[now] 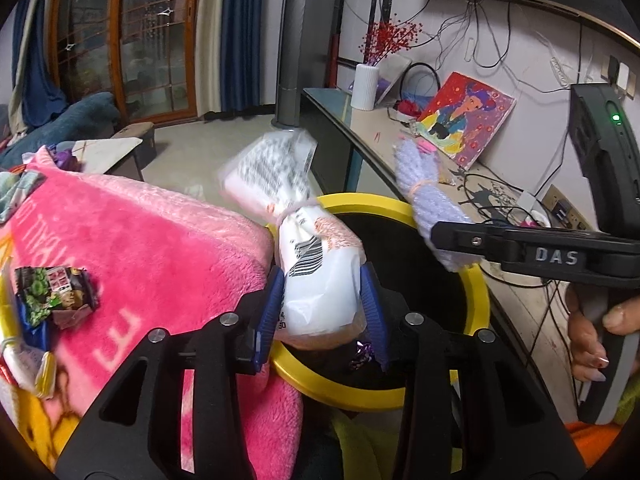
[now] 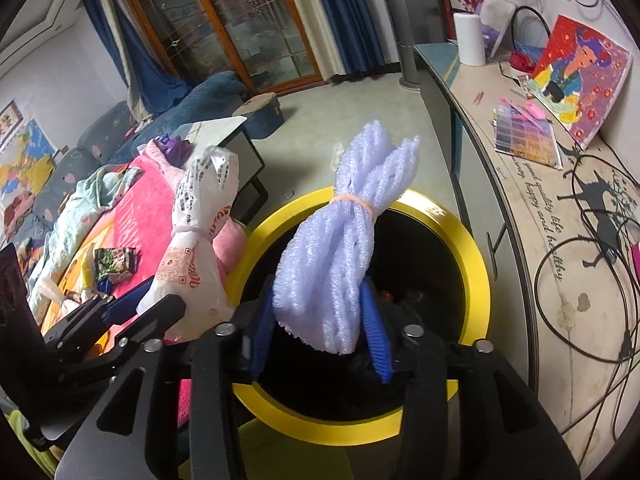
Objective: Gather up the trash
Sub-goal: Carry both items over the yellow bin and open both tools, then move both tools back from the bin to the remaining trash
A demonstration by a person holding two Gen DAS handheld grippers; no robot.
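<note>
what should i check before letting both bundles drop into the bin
1. White plastic bag over the yellow-rimmed bin: ok.
2. Lavender foam bundle over the bin opening: ok.
3. Left gripper pads against the bag: cannot tell.
4. Right gripper pads against the foam: cannot tell.
5. Bin has room: ok, mostly dark and empty.
6. Snack wrapper on the pink blanket collected: not ok.

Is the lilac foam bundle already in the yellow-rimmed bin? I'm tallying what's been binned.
Not yet. The lilac foam bundle is above the yellow-rimmed bin, between the right gripper blue pads.
</note>
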